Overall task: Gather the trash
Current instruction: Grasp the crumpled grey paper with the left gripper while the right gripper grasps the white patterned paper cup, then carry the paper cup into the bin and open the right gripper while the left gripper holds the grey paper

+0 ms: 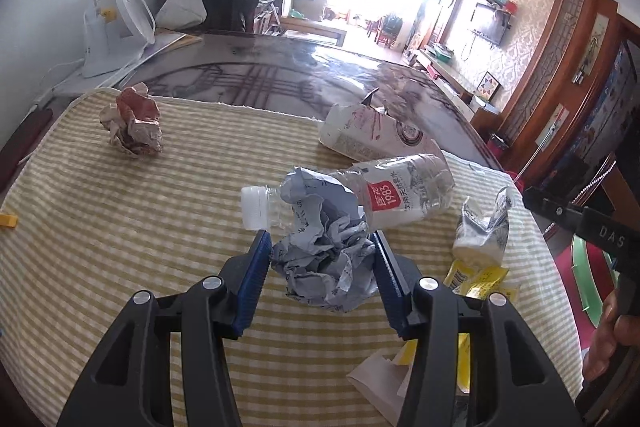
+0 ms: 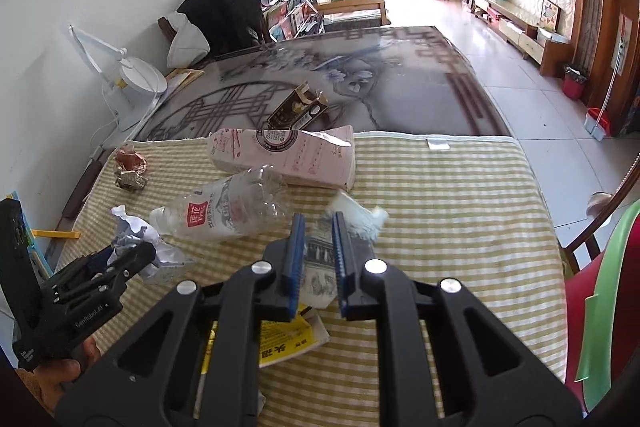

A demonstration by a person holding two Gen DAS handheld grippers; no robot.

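Observation:
My left gripper [image 1: 320, 247] is shut on a crumpled grey-white paper ball [image 1: 324, 259], held between its blue pads just above the striped cloth [image 1: 120, 219]. My right gripper [image 2: 317, 227] is shut on a crushed white carton [image 2: 320, 267] with grey print. A crushed clear water bottle [image 1: 384, 191] with a red label lies just beyond the paper ball; it also shows in the right wrist view [image 2: 224, 207]. A red-and-white crumpled wrapper [image 1: 134, 123] lies at the far left. A flattened pink-white carton [image 1: 372, 135] lies behind the bottle.
Yellow packets [image 1: 476, 279] and white paper scraps [image 1: 376, 379] lie at the cloth's right front. A white desk lamp [image 1: 108, 23] stands at the back left. A dark small box [image 2: 296, 111] stands on the patterned tabletop [image 2: 360, 83]. A red and green chair [image 2: 600, 299] stands on the right.

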